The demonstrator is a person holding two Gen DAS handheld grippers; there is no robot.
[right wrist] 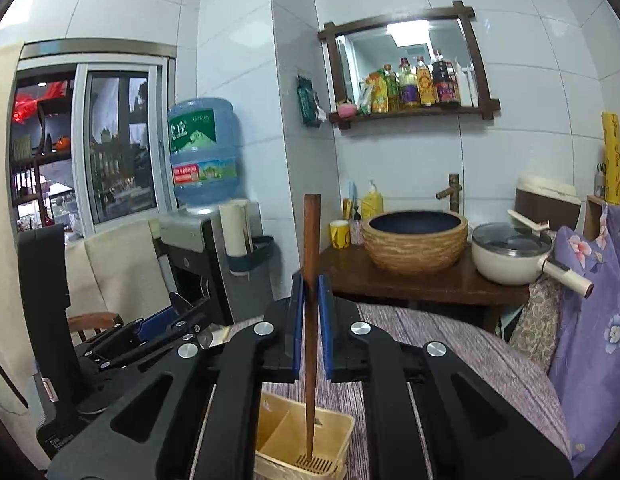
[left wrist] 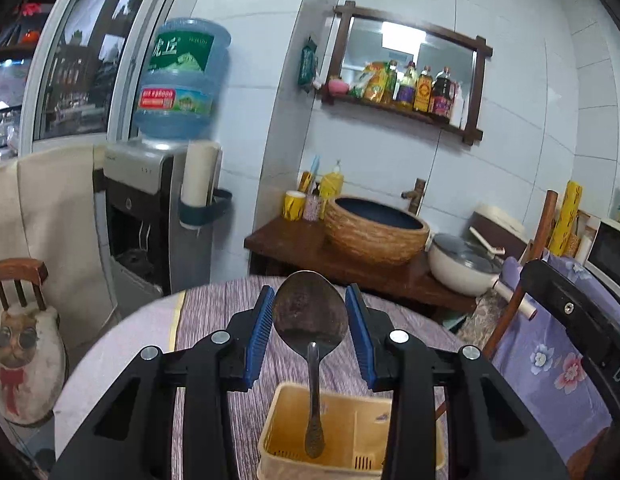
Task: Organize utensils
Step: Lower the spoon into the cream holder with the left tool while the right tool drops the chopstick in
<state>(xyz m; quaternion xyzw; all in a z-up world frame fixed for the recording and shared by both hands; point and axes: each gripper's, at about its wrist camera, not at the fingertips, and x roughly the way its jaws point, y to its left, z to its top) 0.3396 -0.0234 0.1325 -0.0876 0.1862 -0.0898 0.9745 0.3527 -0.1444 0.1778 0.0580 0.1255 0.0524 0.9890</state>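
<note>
Striped tablecloth (left wrist: 214, 320), spoon (left wrist: 310, 314) between left fingers (left wrist: 260, 330), chopsticks (right wrist: 310, 264) between right fingers (right wrist: 325, 320)

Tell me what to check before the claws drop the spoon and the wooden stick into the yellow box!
1. Left claw grips the spoon by its bowl: ok, handle hangs down.
2. Spoon handle is over the yellow box: ok, its tip sits over the box opening.
3. Right claw is shut on the wooden stick: ok, pads pinch it upright.
4. Stick's lower end is over the box: ok, it points at the slotted floor.
5. Which compartment each one should go in: cannot tell.
6. The two claws stay apart: ok, the left one shows off to the side in the right claw's view.
</note>
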